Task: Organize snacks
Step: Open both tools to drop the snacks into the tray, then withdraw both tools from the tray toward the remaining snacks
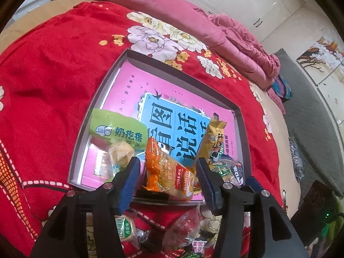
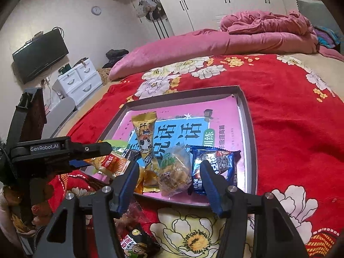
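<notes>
A grey-rimmed box lid with a pink printed floor [image 1: 107, 79] [image 2: 249, 116] lies on the red floral bedspread. Inside lie a green snack pack [image 1: 117, 129], an orange-yellow pack [image 1: 169, 169] [image 2: 109, 164], a tall yellow pack [image 1: 211, 142] [image 2: 147, 142], a clear cracker pack [image 2: 175, 171] and a blue cookie pack [image 2: 215, 167]. My left gripper [image 1: 168, 174] is open, its jaws either side of the orange-yellow pack, not touching it. My right gripper [image 2: 169, 176] is open and empty, just in front of the cracker pack. The left gripper also shows in the right wrist view [image 2: 64, 152].
Loose snacks lie on the bedspread in front of the lid: a red pack [image 1: 185, 230], a green-white pack [image 1: 124, 228], a dark pack [image 2: 137, 240]. A pink quilt [image 2: 215, 40] lies at the far side. A TV [image 2: 40, 56] and white drawers [image 2: 79, 79] stand left.
</notes>
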